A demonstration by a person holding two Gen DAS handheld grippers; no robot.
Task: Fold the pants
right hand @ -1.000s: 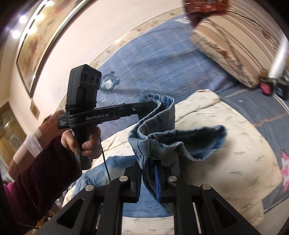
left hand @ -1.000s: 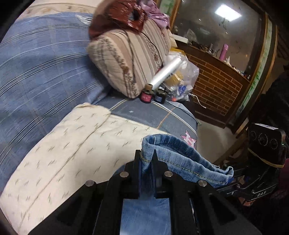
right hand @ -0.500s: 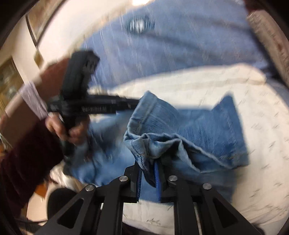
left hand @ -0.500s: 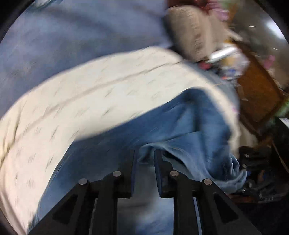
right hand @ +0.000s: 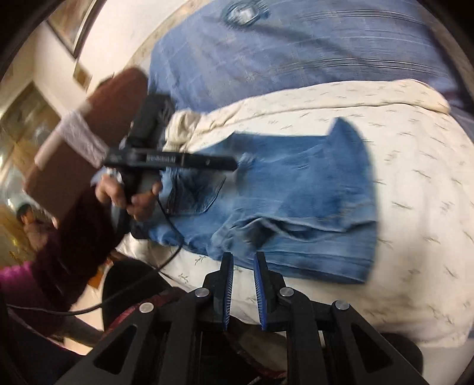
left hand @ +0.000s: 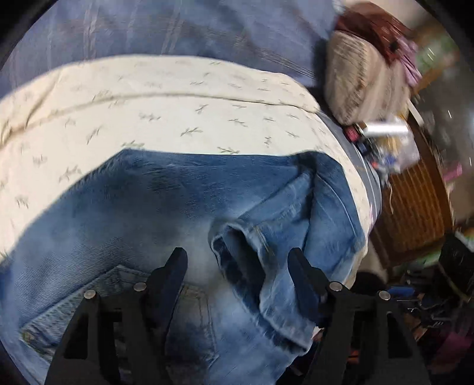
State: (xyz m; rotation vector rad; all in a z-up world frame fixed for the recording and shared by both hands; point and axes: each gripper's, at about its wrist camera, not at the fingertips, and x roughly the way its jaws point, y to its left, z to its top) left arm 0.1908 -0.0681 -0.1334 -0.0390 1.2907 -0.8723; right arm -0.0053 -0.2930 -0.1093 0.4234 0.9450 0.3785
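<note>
The left hand-held gripper (left hand: 237, 260) has just spread its jaws, released over the folded jeans (left hand: 177, 213). The right hand-held gripper (right hand: 243, 260) seems barely parted, empty, at the jeans' near edge on the bed (right hand: 414, 237).

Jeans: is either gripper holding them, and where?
Nothing is held. The left gripper has just opened, the jeans hem loose between its jaws; the right gripper is slightly open and empty.

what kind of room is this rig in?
Most likely a lived-in bedroom at home: the jeans lie on a cream leaf-print quilt over a blue striped bedspread, a striped pillow at one end and a framed picture on the wall.
</note>
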